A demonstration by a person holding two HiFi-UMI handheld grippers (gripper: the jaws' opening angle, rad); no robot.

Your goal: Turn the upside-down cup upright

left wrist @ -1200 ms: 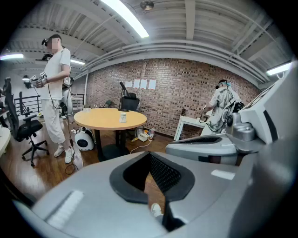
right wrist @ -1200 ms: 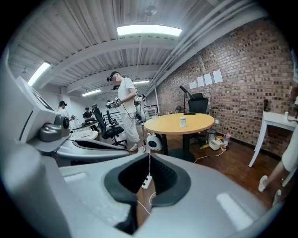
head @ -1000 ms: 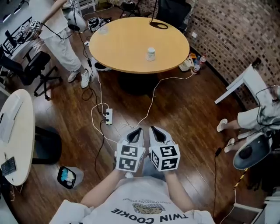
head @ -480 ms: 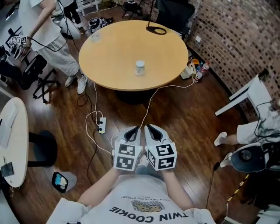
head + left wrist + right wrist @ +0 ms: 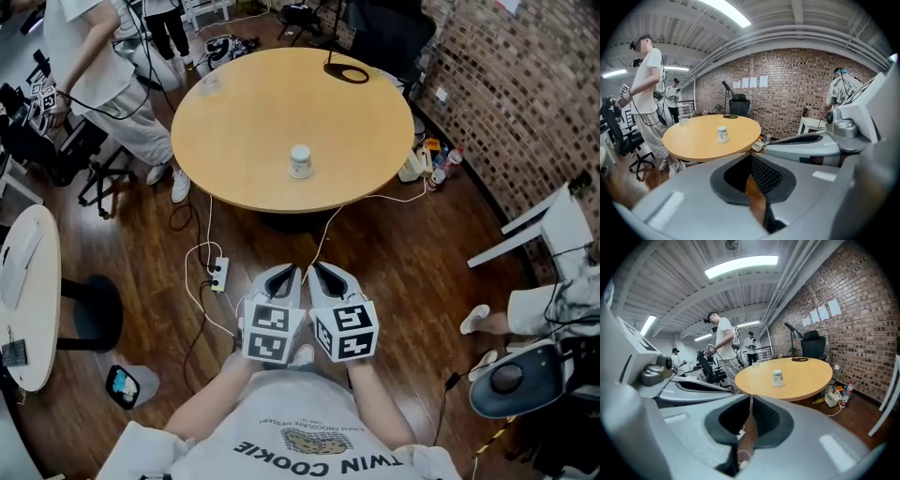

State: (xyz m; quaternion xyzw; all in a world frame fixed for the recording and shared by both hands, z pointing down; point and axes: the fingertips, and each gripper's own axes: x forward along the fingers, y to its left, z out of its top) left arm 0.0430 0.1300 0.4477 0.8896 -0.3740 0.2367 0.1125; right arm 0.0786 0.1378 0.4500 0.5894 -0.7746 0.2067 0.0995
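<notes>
while i hold both tools low in front of my chest, the left gripper (image 5: 286,274) and the right gripper (image 5: 319,272) sit side by side, almost touching, their marker cubes facing up at the head camera. the left gripper's own view shows its 2 jaws brought together at the tips with nothing between them, only a sliver of wooden floor showing through behind the pads. the right gripper's view shows the same: jaws closed on each other, empty.

both tools point toward the round wooden table (image 5: 262,103), which stands well apart from them across a stretch of dark plank floor (image 5: 394,253). a white power strip (image 5: 218,275) lies on that floor just left of the left gripper, with white cables (image 5: 323,220) trailing from it toward the table's base.

the cup (image 5: 300,160) stands alone on the tabletop, in the near half, slightly right of centre. it is upside down, its wide mouth on the wood and its narrow base on top. a black ring (image 5: 347,72) lies at the far edge of the table.

1 person in white (image 5: 103,56) stands beyond the table's left side, and a brick wall (image 5: 525,84) runs along the right.
</notes>
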